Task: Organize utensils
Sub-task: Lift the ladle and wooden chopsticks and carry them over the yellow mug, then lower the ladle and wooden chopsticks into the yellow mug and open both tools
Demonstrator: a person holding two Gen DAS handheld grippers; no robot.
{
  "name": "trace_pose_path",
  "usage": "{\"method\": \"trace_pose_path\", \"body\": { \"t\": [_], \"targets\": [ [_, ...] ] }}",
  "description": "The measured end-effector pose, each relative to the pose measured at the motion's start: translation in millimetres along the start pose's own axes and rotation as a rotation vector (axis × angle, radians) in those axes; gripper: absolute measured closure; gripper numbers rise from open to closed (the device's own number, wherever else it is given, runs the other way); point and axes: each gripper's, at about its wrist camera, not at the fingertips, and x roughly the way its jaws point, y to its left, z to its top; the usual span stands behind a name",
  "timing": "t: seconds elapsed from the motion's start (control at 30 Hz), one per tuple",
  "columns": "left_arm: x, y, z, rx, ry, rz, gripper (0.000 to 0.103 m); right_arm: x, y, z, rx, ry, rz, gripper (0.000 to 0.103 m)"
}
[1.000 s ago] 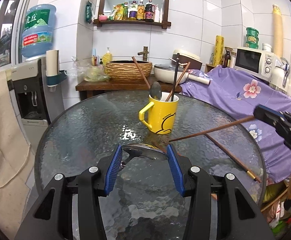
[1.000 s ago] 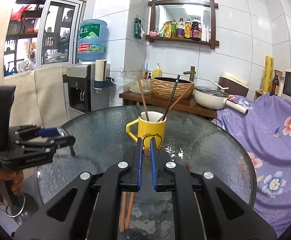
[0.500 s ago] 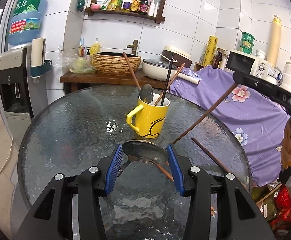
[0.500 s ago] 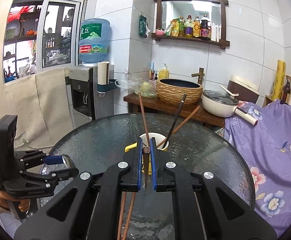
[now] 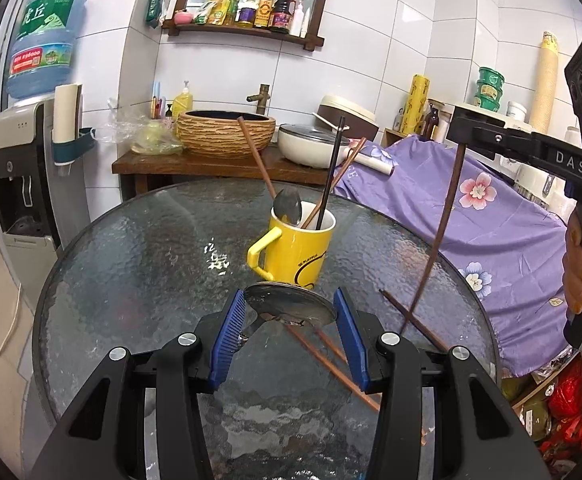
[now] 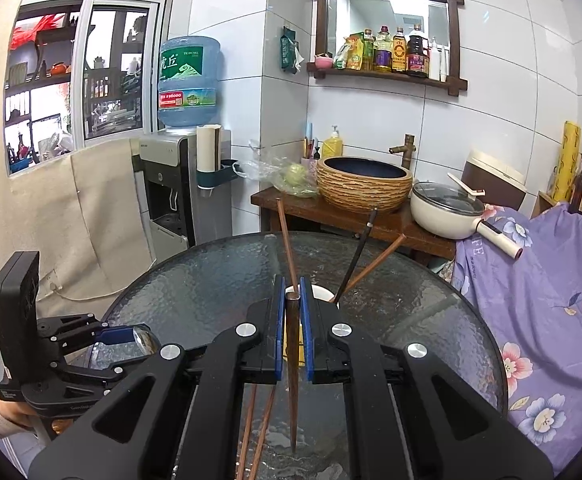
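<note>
Round textured glass desk [image 5: 139,264]: yellow ceramic mug [image 5: 297,254] at 12 o'clock part-filled; left gripper [image 5: 290,322] clamps steel spoon [image 5: 291,304], right gripper [image 6: 289,316] clenches brown wooden chopstick [image 6: 291,376]; loose chopsticks [image 5: 331,360] remain.

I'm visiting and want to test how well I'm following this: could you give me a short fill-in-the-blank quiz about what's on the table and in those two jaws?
1. The yellow mug stands on a round ____ table.
2. The right gripper is shut on a single brown ____.
3. The left gripper holds the bowl of a metal ____.
4. Besides chopsticks, the mug already holds one ____.

Missing words: glass; chopstick; spoon; spoon
</note>
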Motion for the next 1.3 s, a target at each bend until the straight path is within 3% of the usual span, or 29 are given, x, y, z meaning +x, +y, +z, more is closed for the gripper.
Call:
{"method": "trace_pose_path", "body": {
  "t": [0.23, 0.4, 0.77, 1.0, 1.3],
  "targets": [
    [5.6, -4.7, 24.8, 0.005, -0.011, -0.041, 0.058, 4.1, -9.4, 20.9, 0.032, 0.005, 0.007, 0.095],
    [10.8, -4.7, 56.0, -0.038, -0.017, -0.121, 0.058, 10.6, -25.0, 49.7, 0.089, 0.003, 0.019, 0.095],
    [15.7, -12.8, 121.9, -0.141, -0.075, -0.280, 0.058, 28.4, -48.2, 115.9, 0.109, -0.007, -0.043, 0.095],
    [36.2, -5.2, 137.0, -0.242, -0.097, -0.350, 0.058, 44.8, -66.4, 133.7, 0.157, -0.009, -0.053, 0.095],
    [51.8, -2.8, 146.2, -0.265, -0.159, -0.392, 0.058, 65.7, -72.5, 141.7, 0.179, -0.011, -0.047, 0.095]
  ]
}}
